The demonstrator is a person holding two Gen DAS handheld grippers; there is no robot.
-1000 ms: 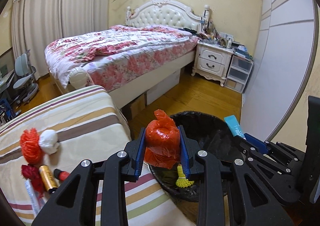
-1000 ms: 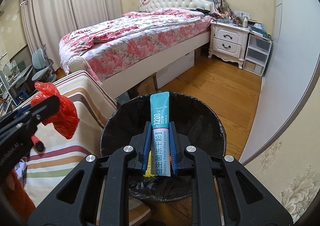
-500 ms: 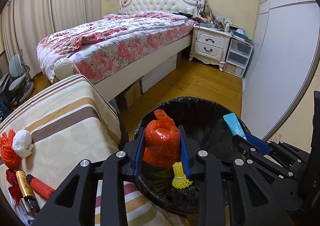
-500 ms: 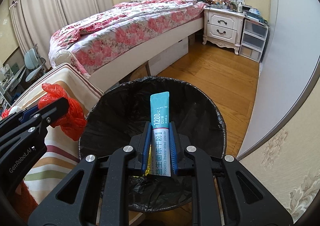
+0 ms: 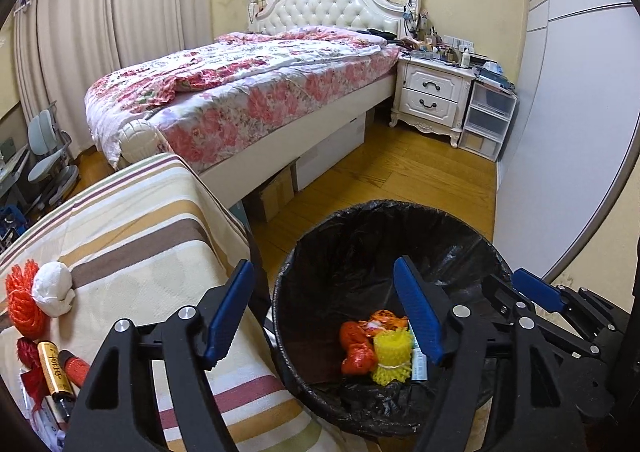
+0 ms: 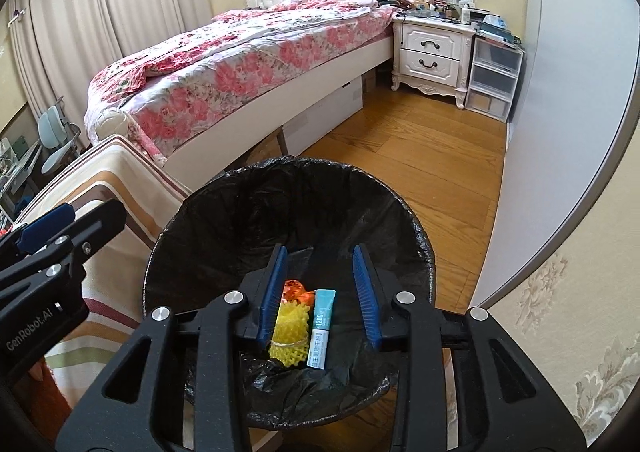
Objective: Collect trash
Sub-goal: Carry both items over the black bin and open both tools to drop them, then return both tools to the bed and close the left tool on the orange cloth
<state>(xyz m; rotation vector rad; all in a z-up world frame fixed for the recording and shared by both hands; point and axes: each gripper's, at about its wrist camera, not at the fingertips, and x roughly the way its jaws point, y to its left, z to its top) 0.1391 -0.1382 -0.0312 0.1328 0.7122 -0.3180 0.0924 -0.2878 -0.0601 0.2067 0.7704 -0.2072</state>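
- Both my grippers, left (image 5: 324,316) and right (image 6: 320,288), are opening empty above the black-lined round bin (image 5: 486,248).
- Inside it: crumpled orange plastic bag (image 5: 354,348), light, soft.
- Teal powder sachet (image 6: 320,326) beside it: thin, pinch edgewise.

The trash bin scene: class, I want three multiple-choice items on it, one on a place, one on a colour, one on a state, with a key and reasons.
1. Where does the teal sachet lie?
A. on the bed
B. inside the black-lined bin
C. on the striped cloth

2. What colour is the foam net beside the sachet?
A. yellow
B. green
C. white

3. How do the right tongs stand?
A. clamped on the sachet
C. apart, holding nothing
B. gripping the bin liner

Key: 1 B, the sachet rests on the liner at the bin's bottom; 2 A, the net is bright yellow; 3 C, the blue pads are opening, clear of the sachet below them.
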